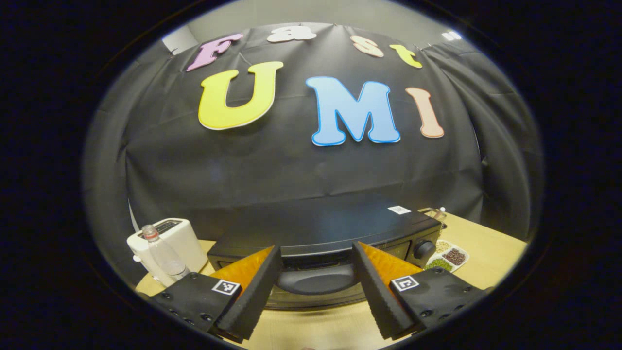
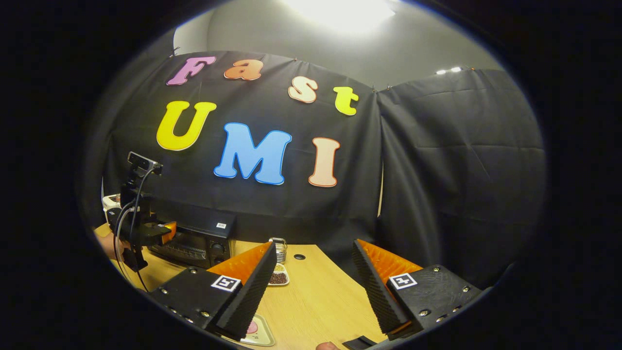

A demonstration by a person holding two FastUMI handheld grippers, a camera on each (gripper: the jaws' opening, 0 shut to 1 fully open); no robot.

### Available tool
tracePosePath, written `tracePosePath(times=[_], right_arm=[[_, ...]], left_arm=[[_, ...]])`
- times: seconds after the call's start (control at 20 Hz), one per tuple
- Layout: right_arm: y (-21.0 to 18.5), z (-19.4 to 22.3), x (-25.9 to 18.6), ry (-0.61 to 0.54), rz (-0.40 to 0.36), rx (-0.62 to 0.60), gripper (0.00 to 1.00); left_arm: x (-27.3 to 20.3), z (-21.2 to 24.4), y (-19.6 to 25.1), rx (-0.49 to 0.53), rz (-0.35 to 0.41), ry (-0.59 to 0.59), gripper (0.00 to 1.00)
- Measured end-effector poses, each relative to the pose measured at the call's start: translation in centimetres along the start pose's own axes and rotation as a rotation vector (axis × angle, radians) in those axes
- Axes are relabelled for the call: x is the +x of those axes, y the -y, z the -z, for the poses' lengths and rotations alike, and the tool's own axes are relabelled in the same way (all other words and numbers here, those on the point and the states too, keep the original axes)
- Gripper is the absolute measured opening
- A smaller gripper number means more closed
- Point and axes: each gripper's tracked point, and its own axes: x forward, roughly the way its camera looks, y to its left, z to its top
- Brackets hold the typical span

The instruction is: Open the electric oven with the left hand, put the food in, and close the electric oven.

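Observation:
The black electric oven (image 1: 335,228) stands right in front of me on the wooden table, its door shut. The door's dark handle (image 1: 316,281) lies between the two fingers of my left gripper (image 1: 316,248), which is open and not pressing on it. In the right gripper view the oven (image 2: 194,238) is far off at the left, with the left gripper (image 2: 160,232) and the hand (image 2: 109,247) holding it in front of the door. My right gripper (image 2: 315,244) is open over the table with nothing between its fingers. Below it sits a pale tray (image 2: 260,333) with a pink piece of food (image 2: 251,327), partly hidden by a finger.
A white toaster (image 1: 170,240) and a clear bottle (image 1: 163,255) stand left of the oven. A divided dish of beans (image 1: 449,257) and a glass jar (image 1: 434,212) are on its right, by the knob (image 1: 424,249). The table (image 2: 316,296) has a small hole (image 2: 300,256).

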Motion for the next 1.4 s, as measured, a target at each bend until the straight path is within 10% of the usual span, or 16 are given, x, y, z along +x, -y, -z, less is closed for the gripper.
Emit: tracePosePath(times=[1.4], right_arm=[[4.3, 3.2, -2.6, -0.062, -0.043, 0.058, 0.95]], left_arm=[[-9.2, 9.2, 1.9, -0.061, -0.068, -0.158, 0.97]])
